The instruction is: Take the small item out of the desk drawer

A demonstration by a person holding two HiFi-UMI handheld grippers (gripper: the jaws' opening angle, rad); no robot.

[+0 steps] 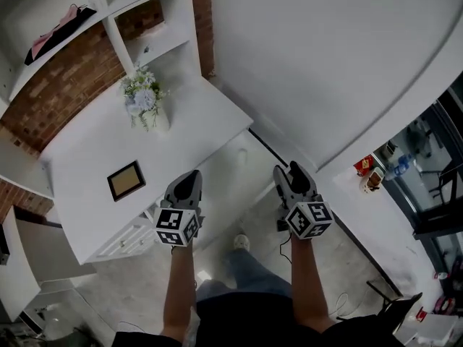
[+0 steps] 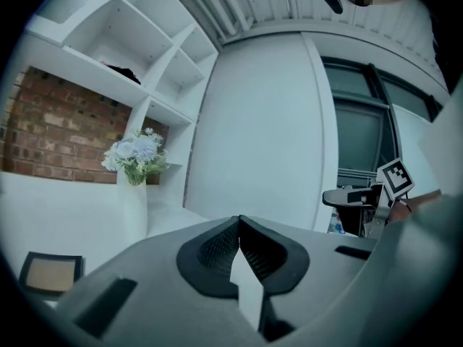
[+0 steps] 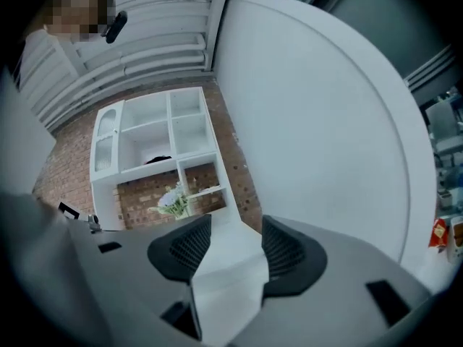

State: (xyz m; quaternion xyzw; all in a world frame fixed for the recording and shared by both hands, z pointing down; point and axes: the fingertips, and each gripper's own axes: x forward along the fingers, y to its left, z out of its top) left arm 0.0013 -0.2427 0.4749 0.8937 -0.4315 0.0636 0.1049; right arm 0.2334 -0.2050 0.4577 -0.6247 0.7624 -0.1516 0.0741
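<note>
The small item is not seen in any view; it is judged to lie inside the desk drawer [image 1: 124, 242], whose white front appears shut under the near edge of the desk [image 1: 189, 130]. Being small, it is expected to be light and easily lifted by one gripper, but whether it is stiff, slippery or fragile cannot be told. A hold across its narrowest part is advised once it is exposed, and the drawer's pull is likely to be taken first. On the desk top a picture frame [image 1: 126, 181] is laid flat, and a vase of flowers [image 1: 145, 101] is set further back. Both grippers are held in the air in front of the desk. The left gripper [image 1: 191, 175] is pressed together on nothing; the right gripper [image 1: 290, 169] is spread, with nothing between its jaws.
</note>
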